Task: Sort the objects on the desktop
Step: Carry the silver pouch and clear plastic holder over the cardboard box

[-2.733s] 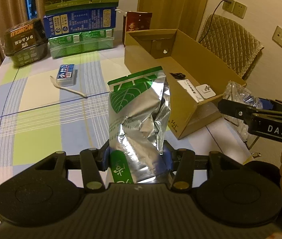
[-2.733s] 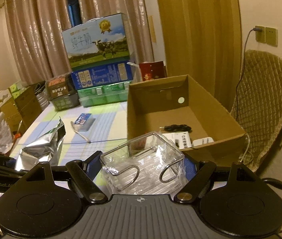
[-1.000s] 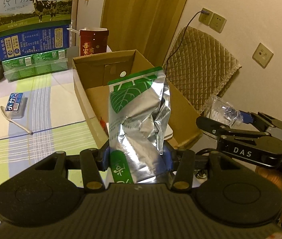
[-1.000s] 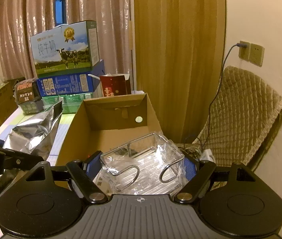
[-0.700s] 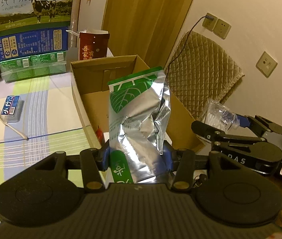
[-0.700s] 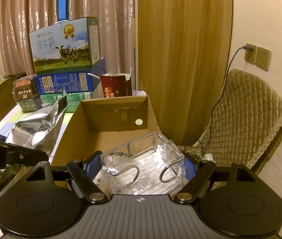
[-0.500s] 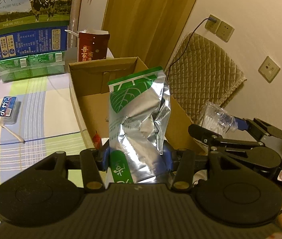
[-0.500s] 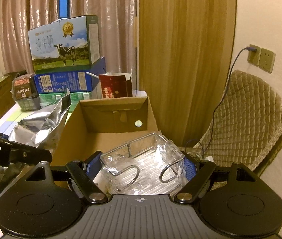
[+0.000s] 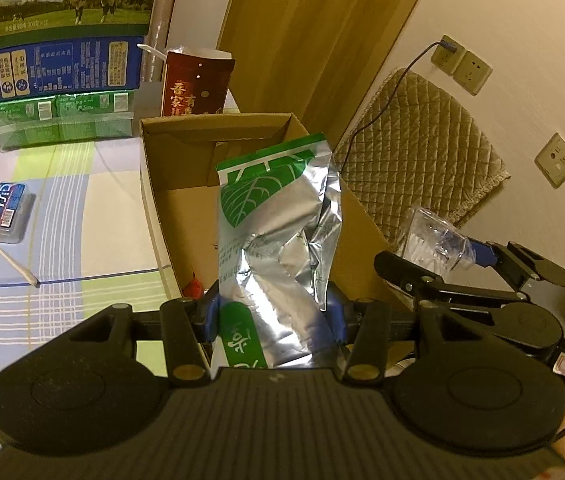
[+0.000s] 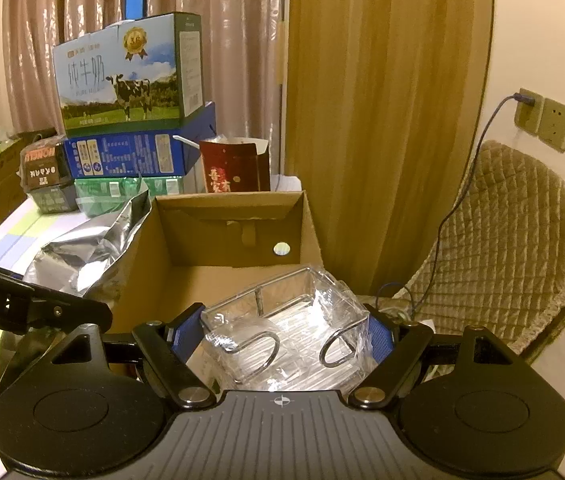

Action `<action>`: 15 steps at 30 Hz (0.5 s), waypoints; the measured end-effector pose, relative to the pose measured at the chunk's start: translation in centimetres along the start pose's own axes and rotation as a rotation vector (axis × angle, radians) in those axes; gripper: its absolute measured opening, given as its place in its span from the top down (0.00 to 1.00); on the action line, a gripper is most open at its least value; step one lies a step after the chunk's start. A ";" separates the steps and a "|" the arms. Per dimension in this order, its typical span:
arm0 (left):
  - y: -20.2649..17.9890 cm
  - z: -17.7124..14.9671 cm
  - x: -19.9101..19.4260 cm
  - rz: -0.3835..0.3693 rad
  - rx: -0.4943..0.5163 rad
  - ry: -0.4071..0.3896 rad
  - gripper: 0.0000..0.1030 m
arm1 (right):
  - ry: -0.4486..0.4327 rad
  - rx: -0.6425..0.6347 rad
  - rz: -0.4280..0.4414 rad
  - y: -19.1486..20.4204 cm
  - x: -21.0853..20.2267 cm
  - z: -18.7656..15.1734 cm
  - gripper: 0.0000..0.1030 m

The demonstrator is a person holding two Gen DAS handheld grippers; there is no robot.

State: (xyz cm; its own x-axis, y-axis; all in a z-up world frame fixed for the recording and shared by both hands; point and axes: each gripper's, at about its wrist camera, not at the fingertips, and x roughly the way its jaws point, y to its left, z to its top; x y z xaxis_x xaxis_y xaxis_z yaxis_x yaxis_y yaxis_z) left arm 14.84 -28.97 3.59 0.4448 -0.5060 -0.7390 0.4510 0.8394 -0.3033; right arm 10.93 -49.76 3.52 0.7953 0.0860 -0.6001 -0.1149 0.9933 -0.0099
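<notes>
Left gripper (image 9: pixel 274 312) clamped on foil bag (image 9: pixel 278 232), right gripper (image 10: pixel 282 336) clamped on wrapped wire rack (image 10: pixel 282 340). Both hang over the cardboard box (image 10: pixel 218 236) just ahead. Step: carry-to-box. Next: lower inside, release each.

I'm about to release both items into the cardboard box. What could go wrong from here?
The right gripper and left gripper sit close together over one narrow cardboard box, so they may collide. The tall foil pouch might catch the box wall. The wrapped wire rack could land on it.
</notes>
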 end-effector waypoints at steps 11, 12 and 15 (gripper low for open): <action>1.0 1.2 1.5 -0.008 -0.031 0.004 0.56 | 0.008 -0.003 -0.003 -0.3 2.1 0.4 0.24; 1.1 1.3 1.7 -0.010 -0.032 0.005 0.56 | 0.007 -0.003 -0.004 -0.4 2.3 0.5 0.24; 1.2 1.6 2.1 -0.013 -0.043 0.004 0.56 | 0.008 -0.002 -0.008 -0.6 2.6 0.7 0.24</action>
State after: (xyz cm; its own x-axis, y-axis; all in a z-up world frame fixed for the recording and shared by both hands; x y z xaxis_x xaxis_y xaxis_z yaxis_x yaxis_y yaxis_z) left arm 17.61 -29.35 2.62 0.4356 -0.5166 -0.7372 0.4236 0.8402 -0.3385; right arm 13.51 -50.05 2.52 0.7916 0.0776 -0.6061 -0.1099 0.9938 -0.0163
